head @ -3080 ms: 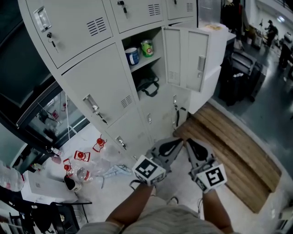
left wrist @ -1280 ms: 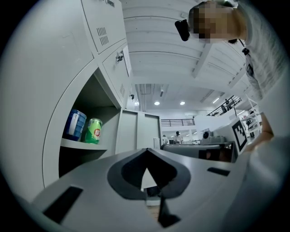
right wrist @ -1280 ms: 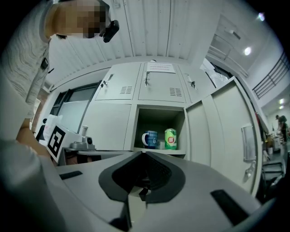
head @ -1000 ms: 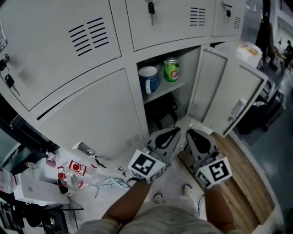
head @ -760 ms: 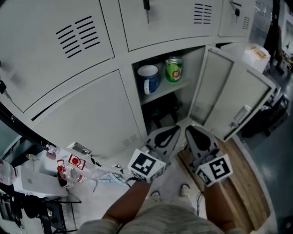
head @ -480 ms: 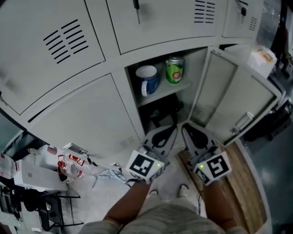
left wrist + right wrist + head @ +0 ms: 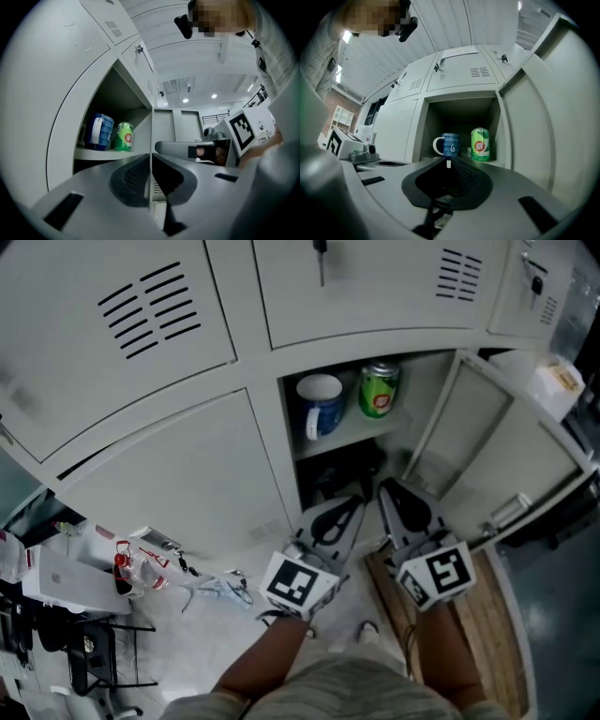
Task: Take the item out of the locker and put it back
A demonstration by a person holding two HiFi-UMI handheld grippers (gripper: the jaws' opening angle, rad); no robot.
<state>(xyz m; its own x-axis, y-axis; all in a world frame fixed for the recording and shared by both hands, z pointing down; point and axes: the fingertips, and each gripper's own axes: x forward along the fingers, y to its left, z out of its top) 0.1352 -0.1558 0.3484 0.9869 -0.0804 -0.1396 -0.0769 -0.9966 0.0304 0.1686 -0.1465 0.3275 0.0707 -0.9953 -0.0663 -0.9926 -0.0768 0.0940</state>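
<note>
The open locker compartment holds a blue mug with a white handle [image 7: 320, 406] and a green can [image 7: 379, 393] side by side on a shelf, with a black bag [image 7: 339, 470] in the space below. The door [image 7: 497, 451] hangs open to the right. My left gripper [image 7: 354, 504] and right gripper [image 7: 384, 487] are side by side just below the shelf, both shut and empty. In the left gripper view, the left gripper [image 7: 151, 157] points past the mug [image 7: 100, 132] and can [image 7: 123, 136]. In the right gripper view, the right gripper [image 7: 448, 162] points toward the mug [image 7: 449, 144], left of the can [image 7: 480, 145].
Closed locker doors with vent slots surround the opening; a key [image 7: 321, 254] hangs in the door above. Bottles with red labels [image 7: 141, 563] and a white box [image 7: 61, 582] lie on the floor at the left. A wooden platform [image 7: 487, 615] is at the right.
Both grippers have moved forward toward the open compartment and stayed shut. The locker now looms closer in the head view, with the mug and can shifted slightly right.
</note>
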